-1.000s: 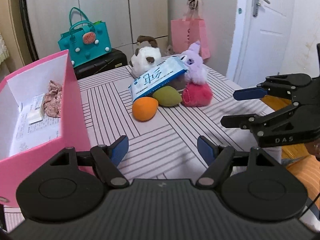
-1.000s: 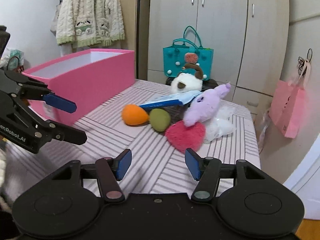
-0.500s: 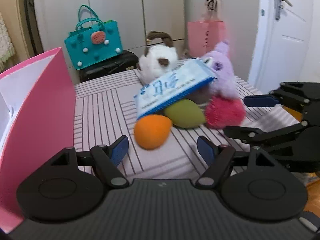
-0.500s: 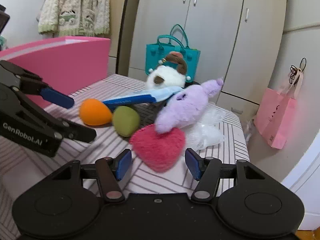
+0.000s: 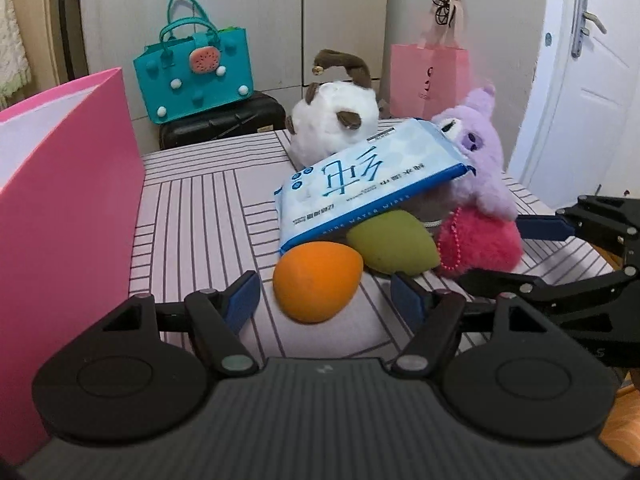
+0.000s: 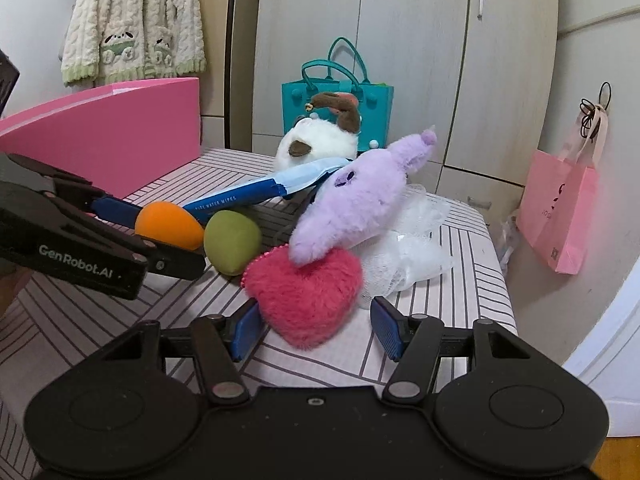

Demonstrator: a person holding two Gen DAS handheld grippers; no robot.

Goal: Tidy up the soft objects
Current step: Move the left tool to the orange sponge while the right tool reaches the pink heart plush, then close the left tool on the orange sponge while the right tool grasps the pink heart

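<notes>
A pile of soft things lies on the striped table (image 5: pixel 200 208). It holds an orange egg sponge (image 5: pixel 316 286), a green sponge (image 5: pixel 390 246), a pink fluffy heart (image 6: pixel 304 296), a purple plush (image 6: pixel 360 204), a white plush (image 5: pixel 336 120), a wipes pack (image 5: pixel 372 184) and a white mesh puff (image 6: pixel 408 248). My left gripper (image 5: pixel 324 300) straddles the orange sponge; its jaws are closing, and a gap shows at each pad. My right gripper (image 6: pixel 316 328) is open around the heart's near end, the pads not pressing it.
A tall pink box (image 5: pixel 68 200) stands on the table at the left. Behind the table are a teal bag (image 5: pixel 196 76) on a black case (image 5: pixel 224 124) and a pink paper bag (image 5: pixel 428 76). The table's right edge (image 6: pixel 496 264) drops off near a white door (image 5: pixel 588 80).
Both grippers have come forward and down to the pile. The orange sponge now lies between the left fingers and the heart between the right ones. The left jaws have narrowed a little.
</notes>
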